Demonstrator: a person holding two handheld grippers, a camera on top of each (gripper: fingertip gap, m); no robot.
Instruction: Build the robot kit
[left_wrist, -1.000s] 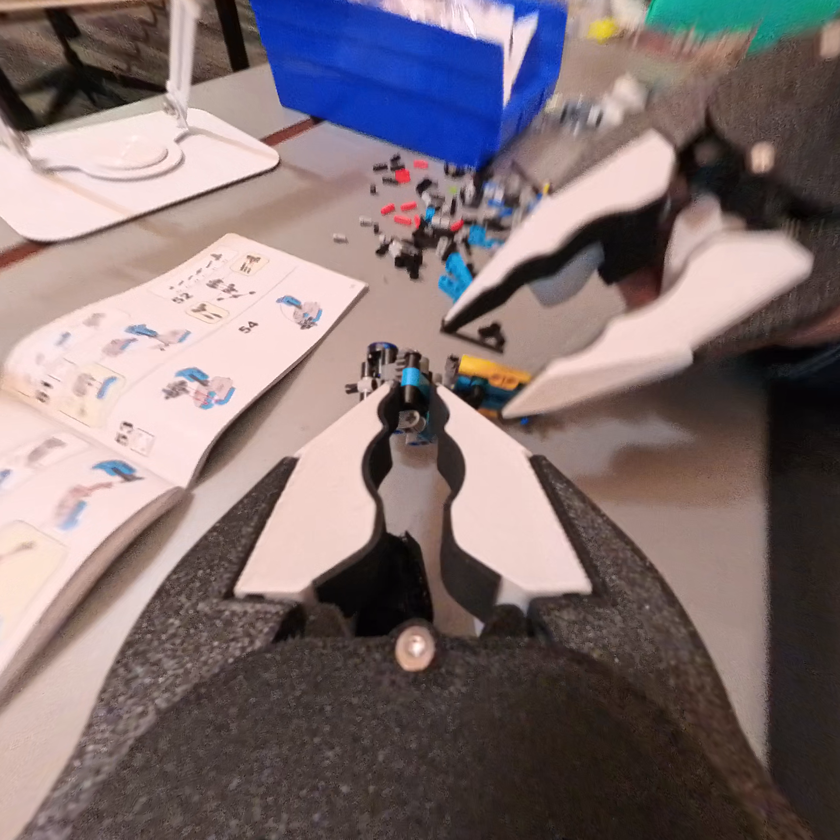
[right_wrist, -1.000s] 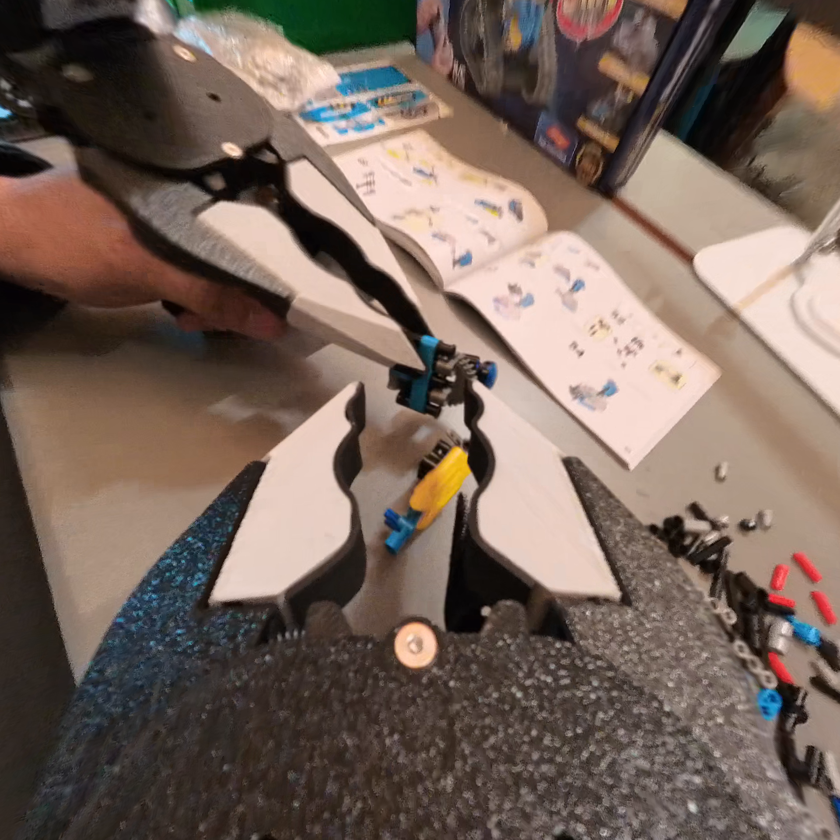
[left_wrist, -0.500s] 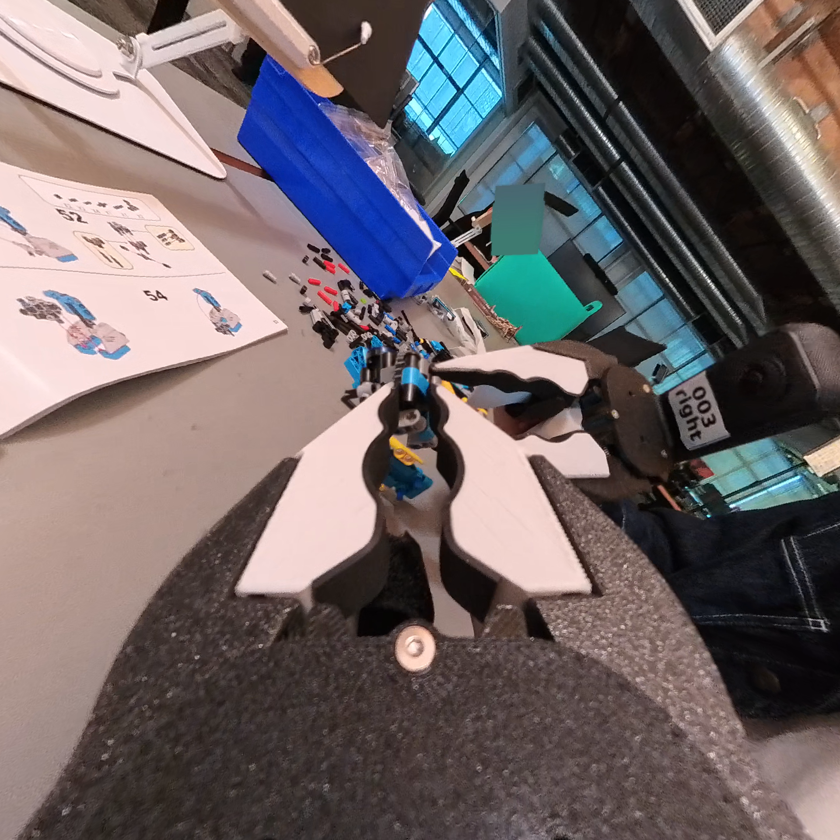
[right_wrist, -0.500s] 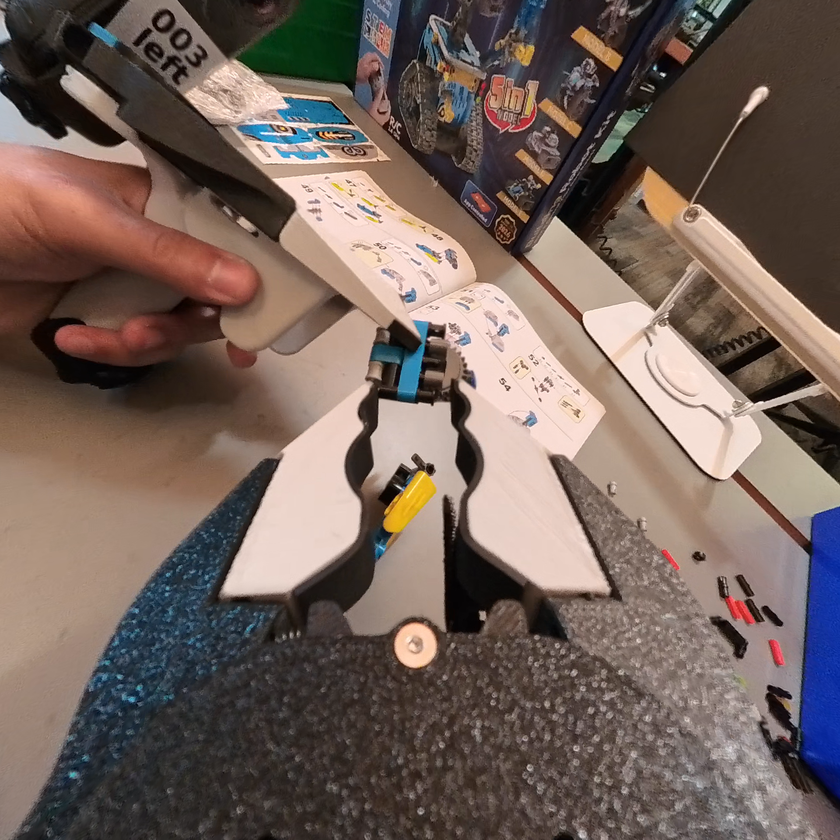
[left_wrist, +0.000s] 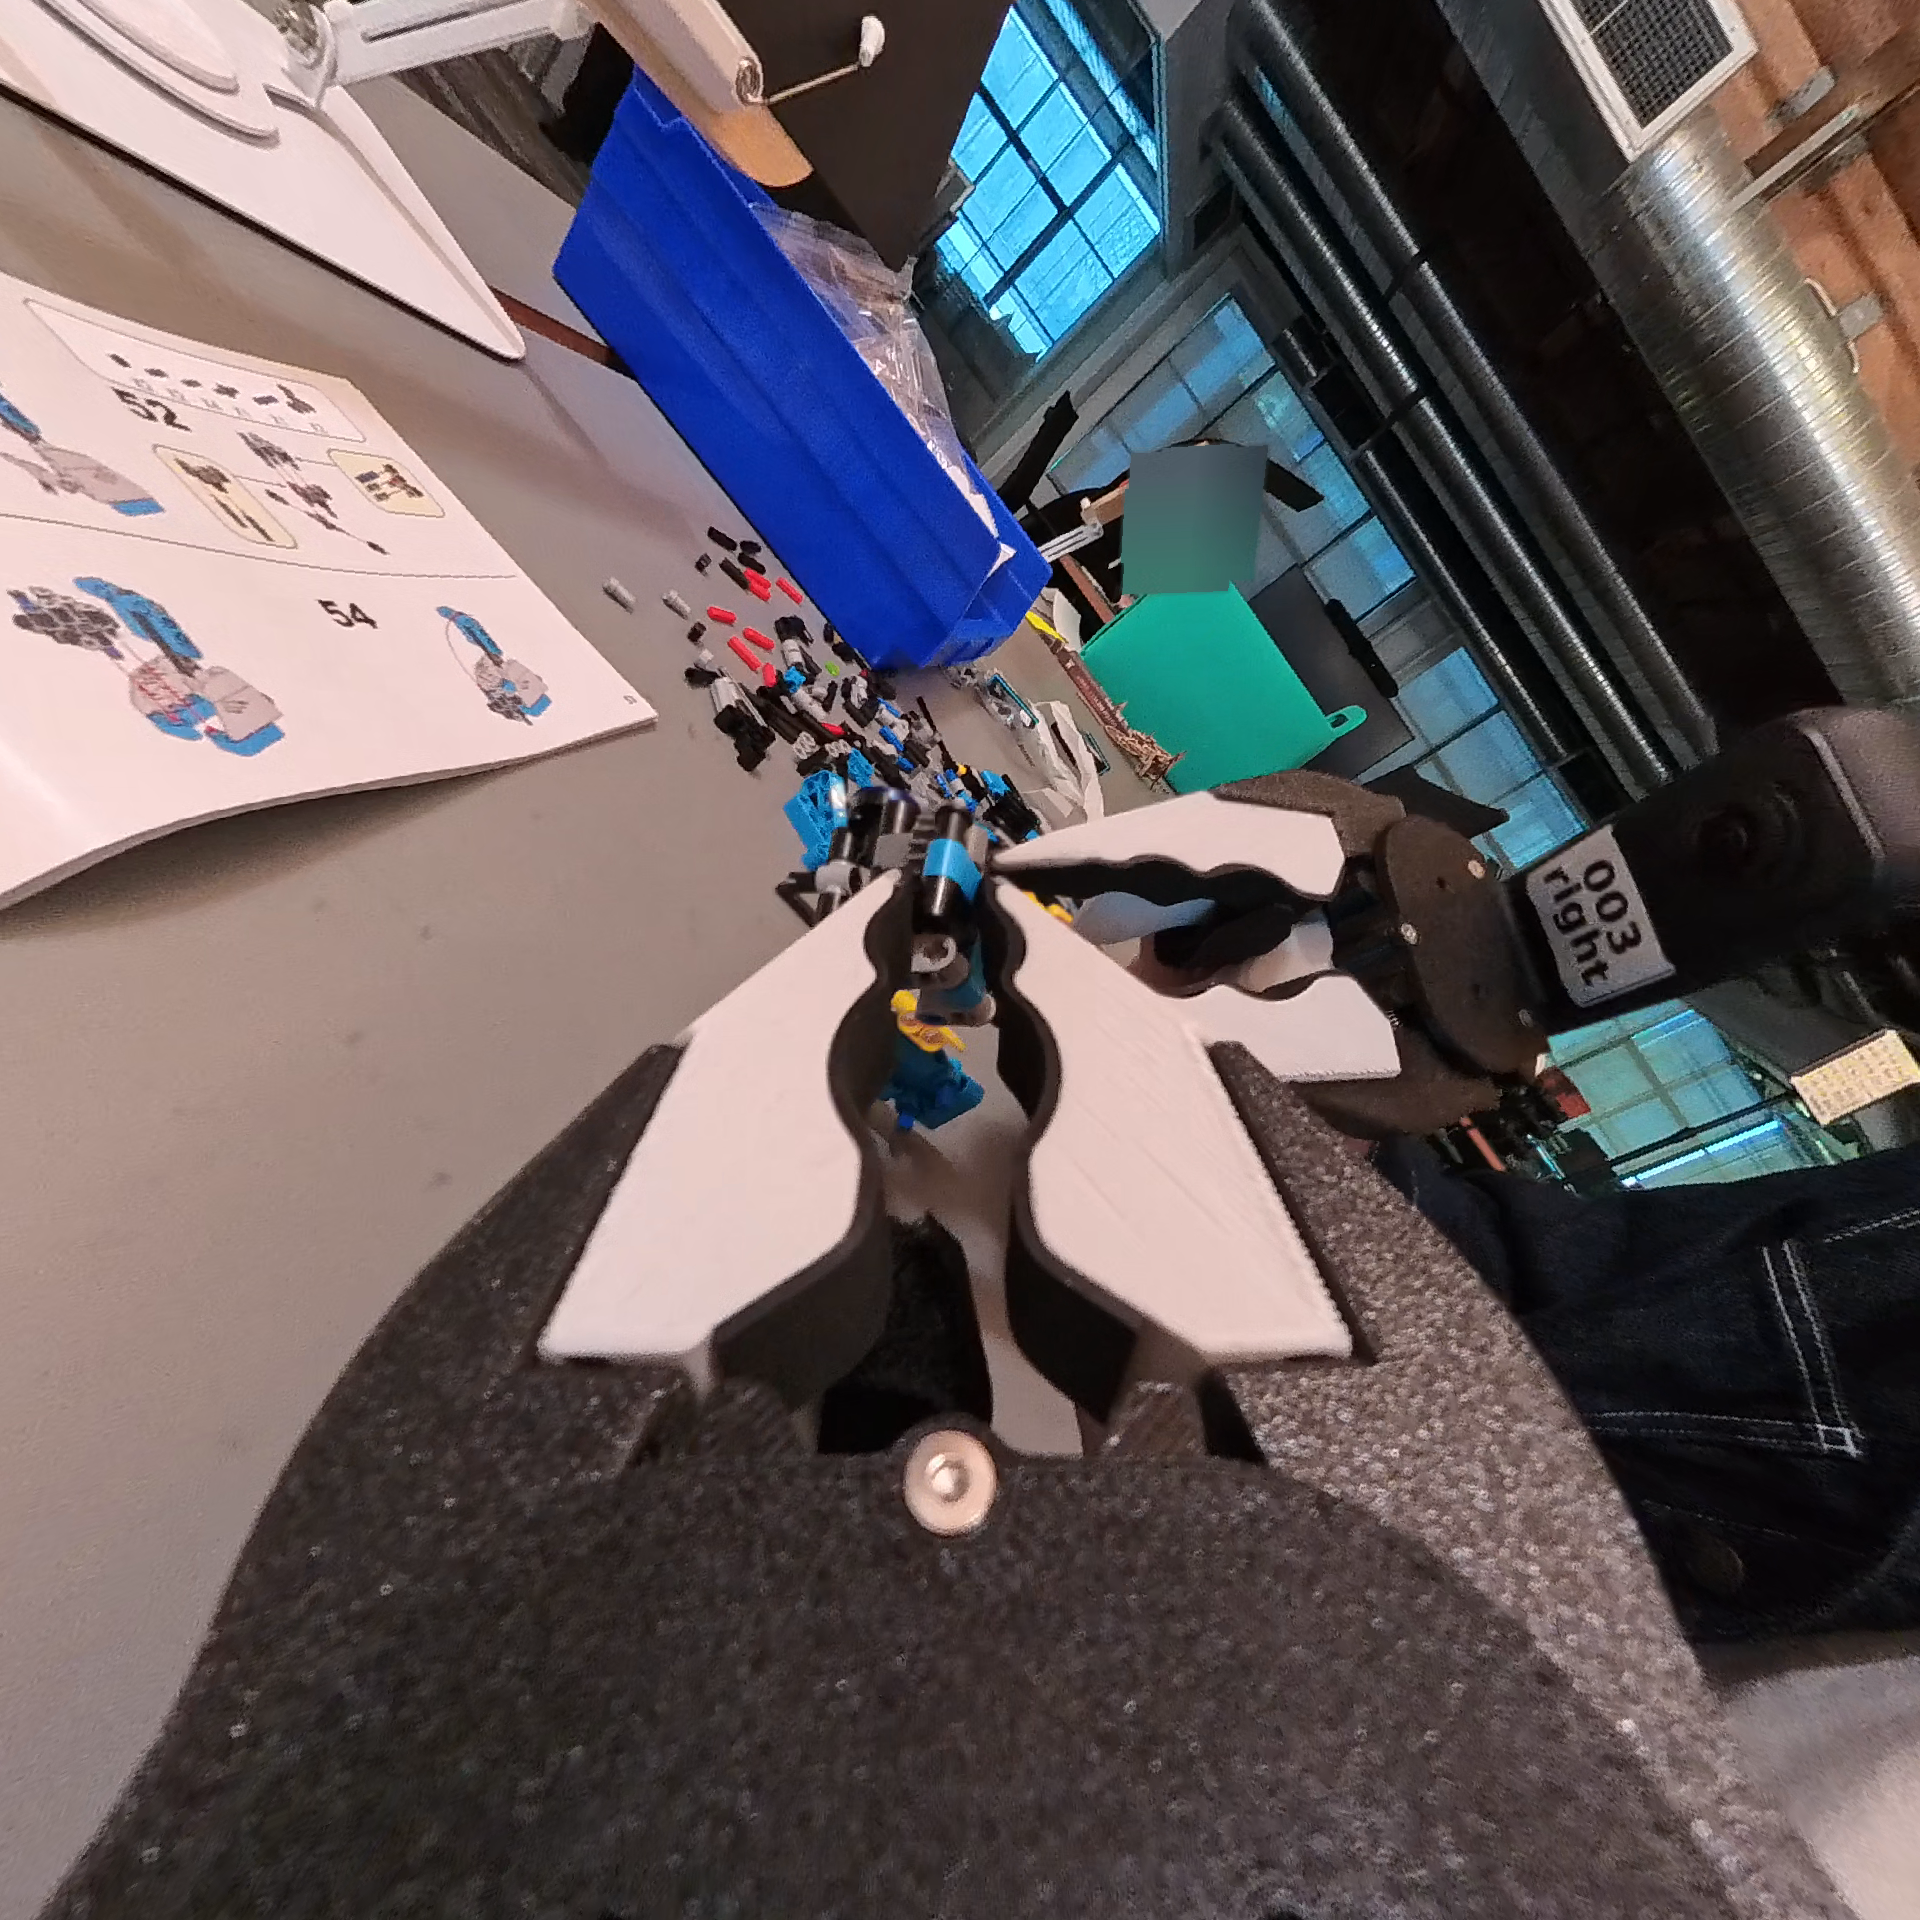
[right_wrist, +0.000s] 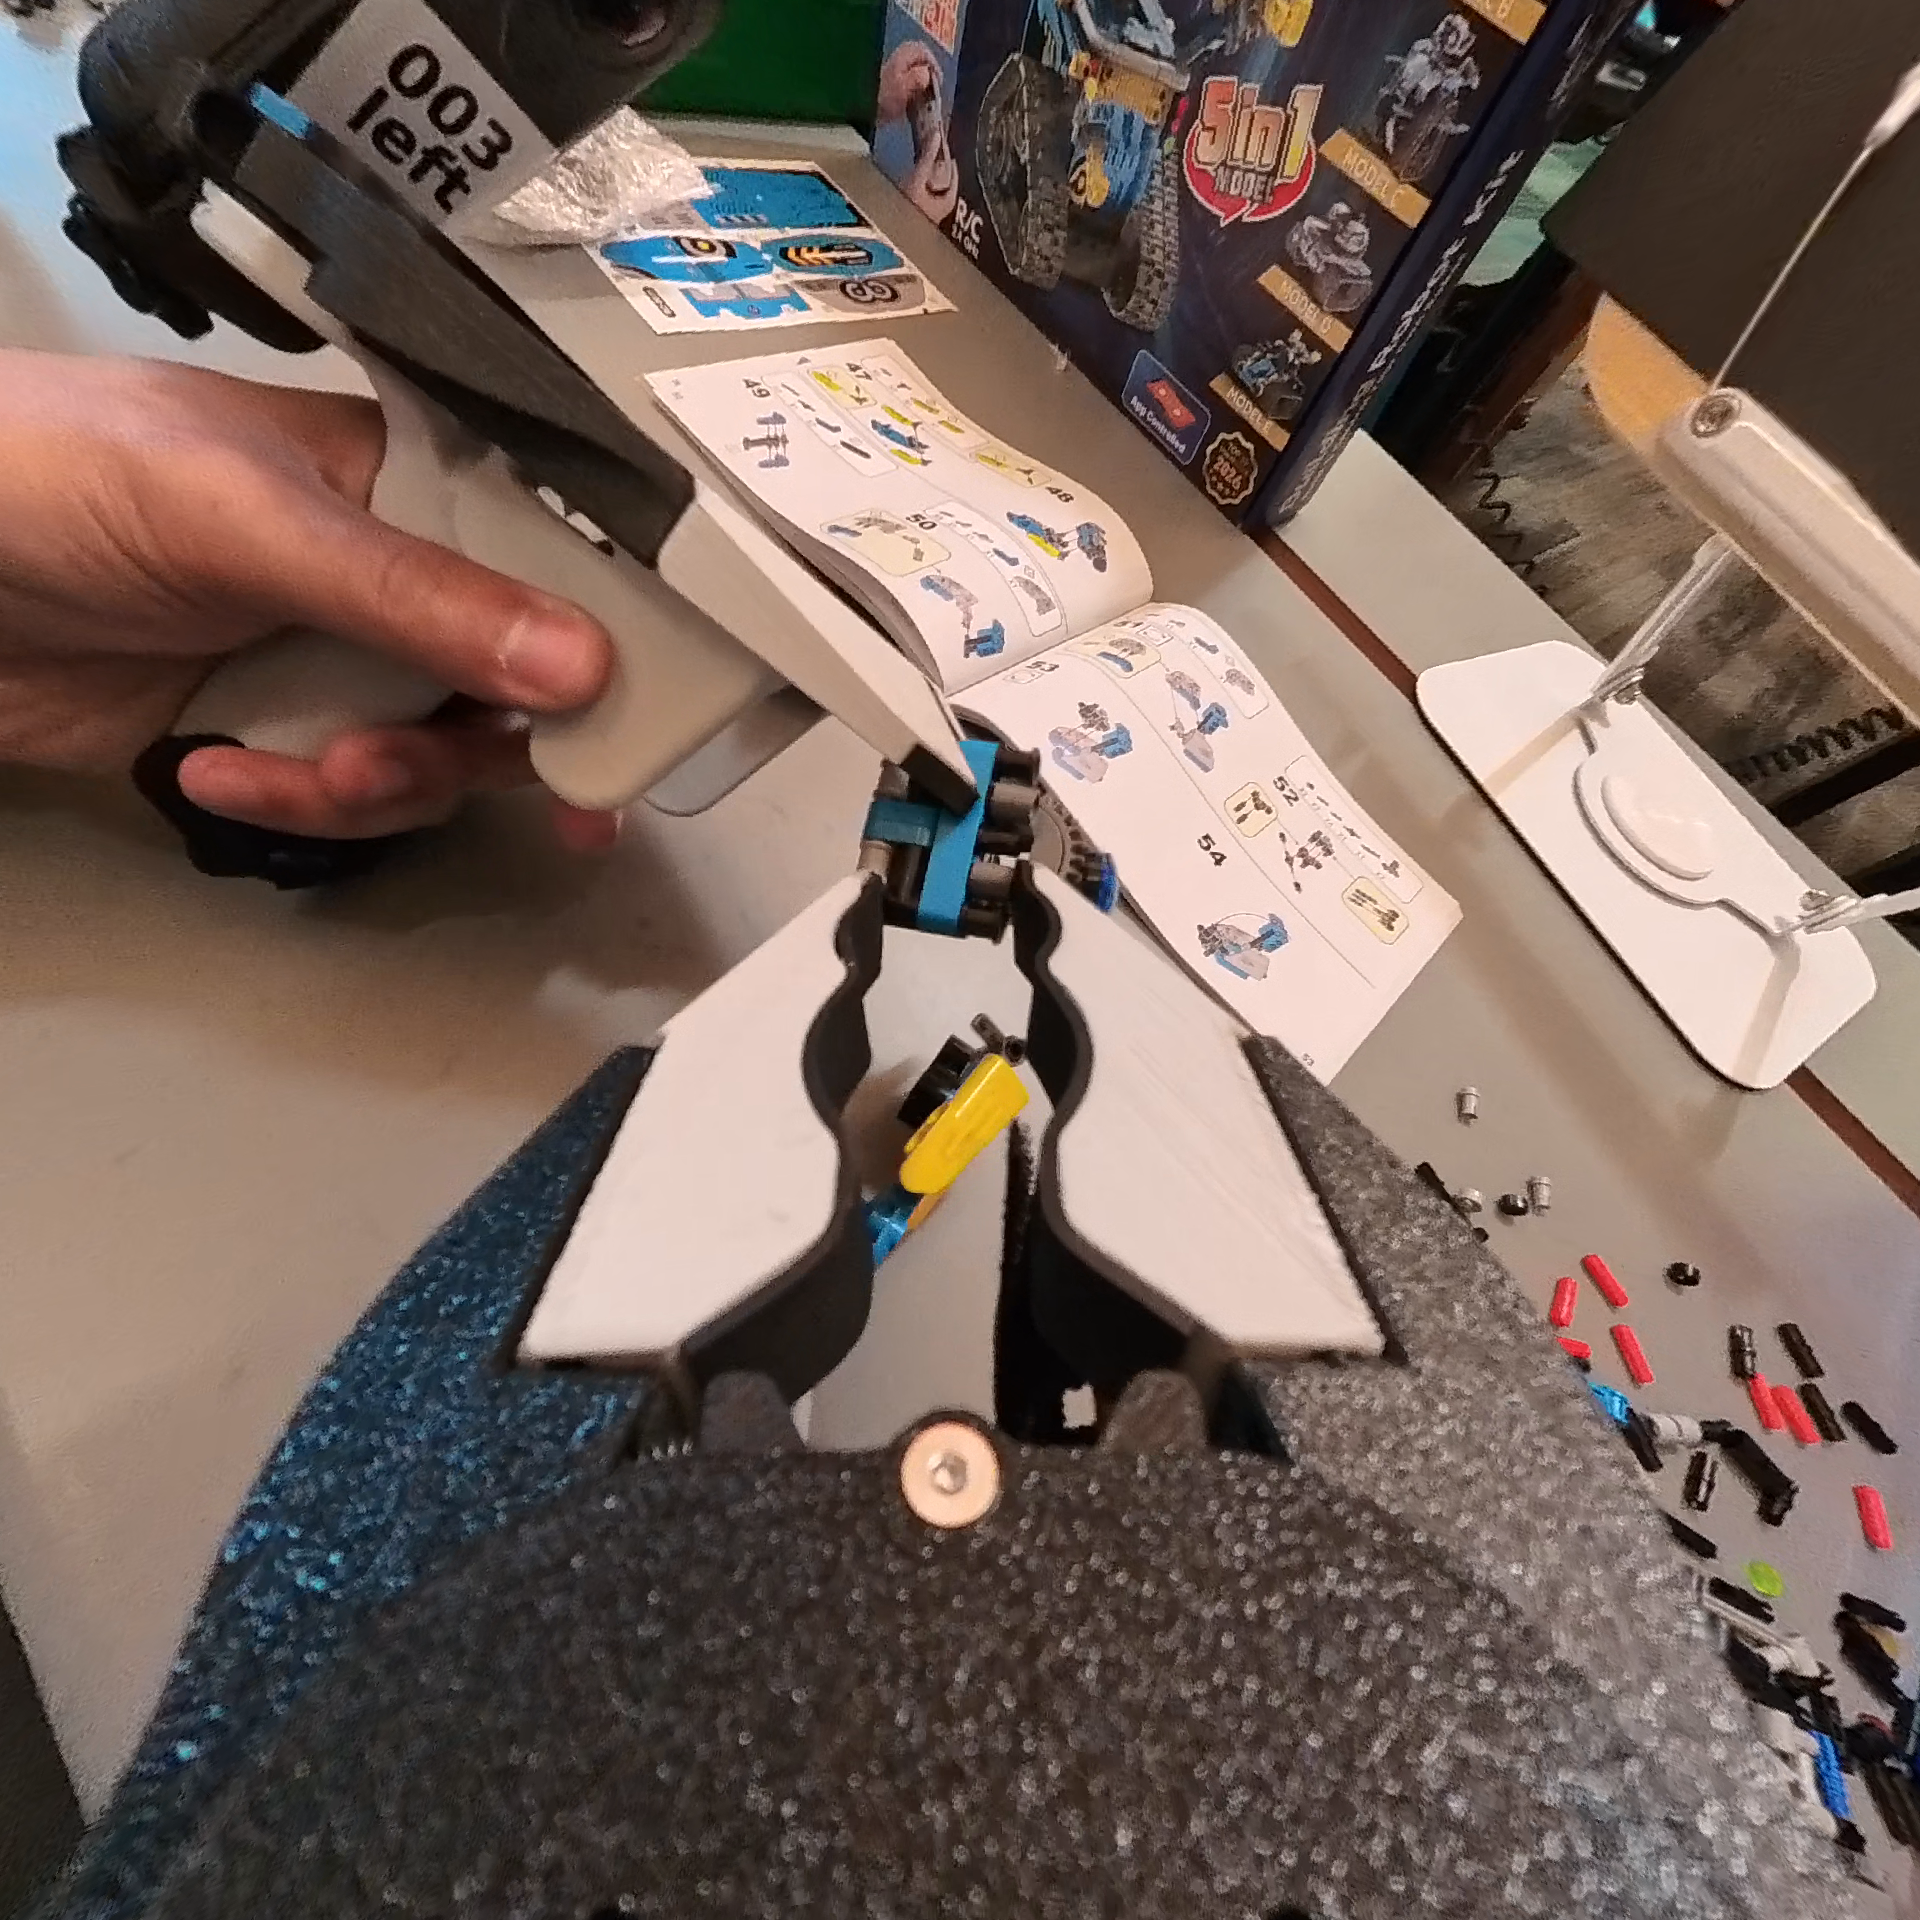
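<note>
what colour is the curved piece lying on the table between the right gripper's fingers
Yellow: the curved plastic piece shows best in the right wrist view.

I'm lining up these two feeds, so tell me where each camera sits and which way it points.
Left wrist view: on the left gripper, facing along its fingers over the table toward the blue bin; the right gripper enters from the right.
Right wrist view: on the right gripper, facing the booklet; a hand holds the left gripper.
Shared: the blue-black assembly that both grip, and the booklet.
</note>
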